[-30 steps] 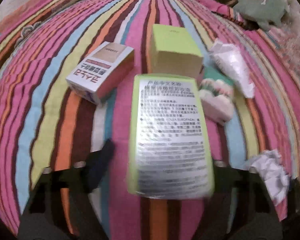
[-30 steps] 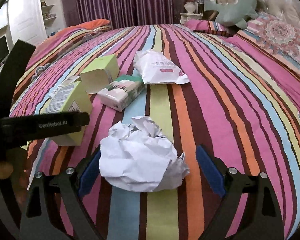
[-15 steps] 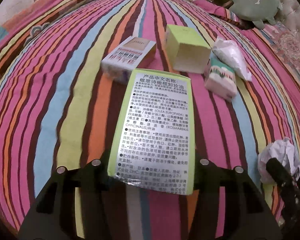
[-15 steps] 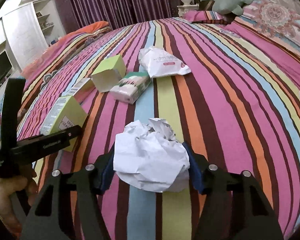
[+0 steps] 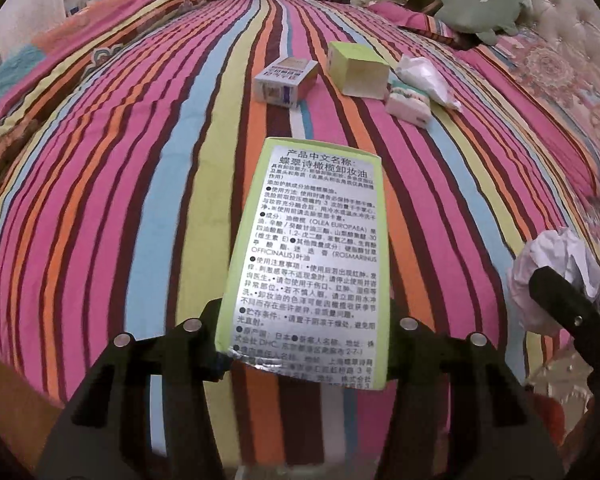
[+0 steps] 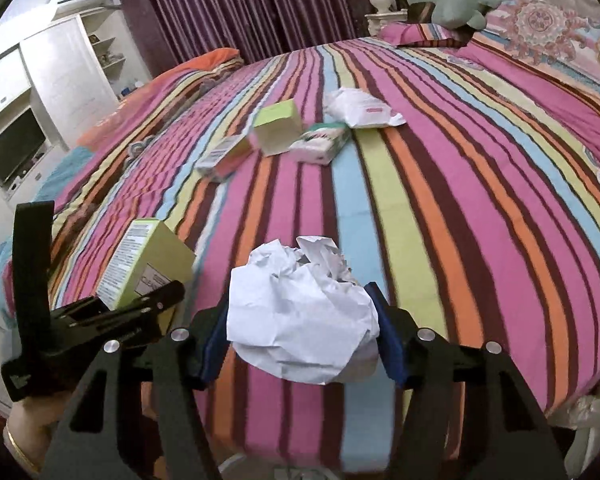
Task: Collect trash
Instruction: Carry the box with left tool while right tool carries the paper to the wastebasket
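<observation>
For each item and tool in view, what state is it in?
Left tool: shut on tall green box, lifted.
Right tool: shut on crumpled paper, lifted.
Small green box: lying on bed.
White-and-pink box: lying on bed.
White pouch: crumpled, lying on bed.

The left hand-held gripper (image 5: 304,332) is closed on a tall green carton (image 5: 308,256), lifted above the bed. Beside it, the right hand-held gripper (image 6: 300,336) squeezes a crumpled paper ball (image 6: 300,312) between blue pads (image 6: 388,344).
</observation>
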